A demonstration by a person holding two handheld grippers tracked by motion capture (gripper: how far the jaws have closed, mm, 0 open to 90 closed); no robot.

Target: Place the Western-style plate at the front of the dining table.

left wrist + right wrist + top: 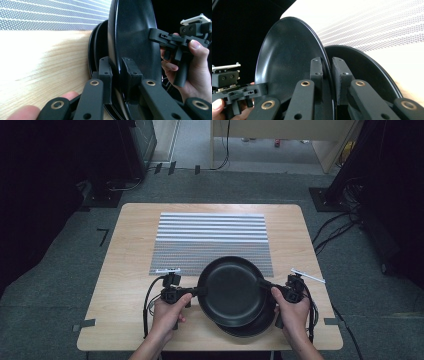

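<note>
Top black plate lifted off the stack.
Left gripper and right gripper each clamp its rim; probably 2 plates below; next, carry it level to the worktop.

A smooth, glossy black plate sits on a pale wood-grain table beside a woven striped mat.

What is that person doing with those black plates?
A person holds a gripper in each hand. The left gripper and the right gripper each pinch opposite edges of the top black plate, holding it above another black plate on the wooden table. A striped mat lies behind.
</note>
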